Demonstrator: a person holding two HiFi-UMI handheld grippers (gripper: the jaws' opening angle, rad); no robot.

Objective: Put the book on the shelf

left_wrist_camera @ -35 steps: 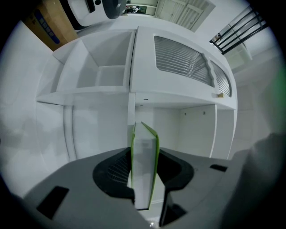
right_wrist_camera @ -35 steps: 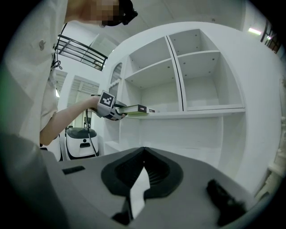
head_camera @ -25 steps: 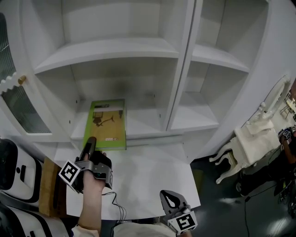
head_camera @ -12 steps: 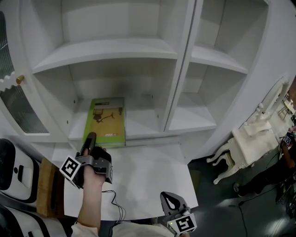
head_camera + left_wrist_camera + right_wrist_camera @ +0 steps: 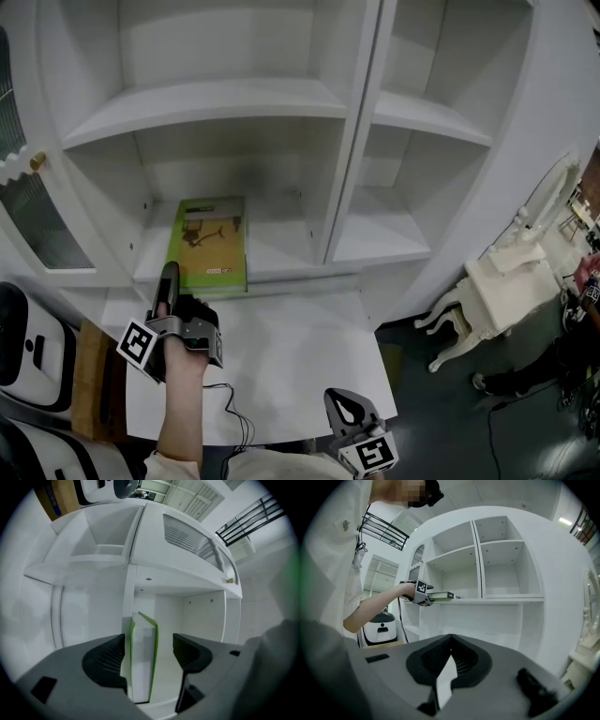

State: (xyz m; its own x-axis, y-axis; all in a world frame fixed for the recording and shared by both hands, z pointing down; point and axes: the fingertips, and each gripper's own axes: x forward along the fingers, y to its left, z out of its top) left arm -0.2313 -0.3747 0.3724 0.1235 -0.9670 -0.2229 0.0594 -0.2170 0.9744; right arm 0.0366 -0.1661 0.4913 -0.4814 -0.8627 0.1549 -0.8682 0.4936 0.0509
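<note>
A green-covered book (image 5: 208,242) lies flat on the lower shelf (image 5: 281,258) of the white cabinet's left bay, its near edge sticking out over the shelf front. My left gripper (image 5: 167,279) is at the book's near-left corner. In the left gripper view the book (image 5: 143,663) stands edge-on between the jaws of the left gripper (image 5: 148,644). The jaws are opening, and the right pad (image 5: 187,651) is clear of the cover. My right gripper (image 5: 352,412) hangs low in front of me, shut and empty; in its own view the right gripper (image 5: 451,639) faces the book (image 5: 440,595).
A white desk top (image 5: 281,366) runs below the shelf. An upright divider (image 5: 347,169) splits the cabinet into two bays. A white chair (image 5: 487,291) stands at the right. At the left are a white appliance (image 5: 28,347), a brown board (image 5: 94,375) and a glass door (image 5: 37,225).
The left gripper has shifted a little left at the book's near corner. The book stays flat on the shelf. The right gripper has not moved.
</note>
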